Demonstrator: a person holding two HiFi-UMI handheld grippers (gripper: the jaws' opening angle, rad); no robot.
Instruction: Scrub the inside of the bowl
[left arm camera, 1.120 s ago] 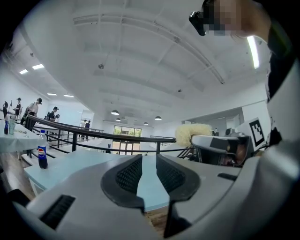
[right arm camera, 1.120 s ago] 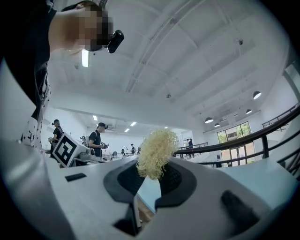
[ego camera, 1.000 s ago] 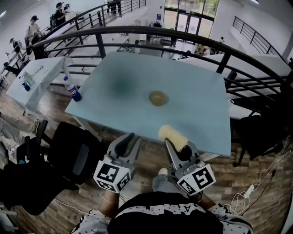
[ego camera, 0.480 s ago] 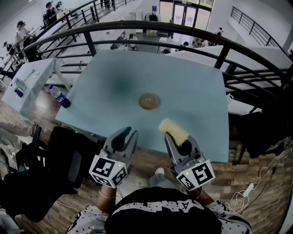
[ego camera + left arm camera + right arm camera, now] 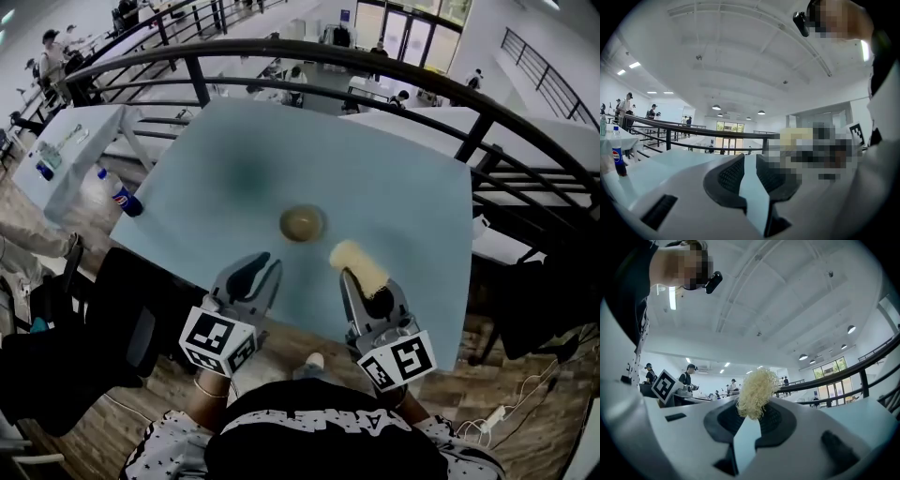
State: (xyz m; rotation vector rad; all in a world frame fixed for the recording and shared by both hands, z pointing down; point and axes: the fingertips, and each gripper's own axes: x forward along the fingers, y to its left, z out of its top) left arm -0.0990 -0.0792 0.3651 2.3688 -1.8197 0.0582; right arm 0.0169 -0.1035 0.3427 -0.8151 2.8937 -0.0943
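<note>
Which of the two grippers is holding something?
The right gripper, shut on the yellow scrubber; the left gripper has its jaws apart with nothing between them.

The pale blue table (image 5: 403,178) carried one small yellowish bowl (image 5: 302,223), upright near the middle of its top. A blue-labelled bottle (image 5: 120,193) stood at its left edge; whether on it was unclear.

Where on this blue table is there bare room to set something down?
The table is mostly bare: the wide stretch between the bowl and the far railing, and both sides of the bowl out to the edges. Only the near edge is crowded, by the left gripper and the right gripper holding the scrubber.
</note>
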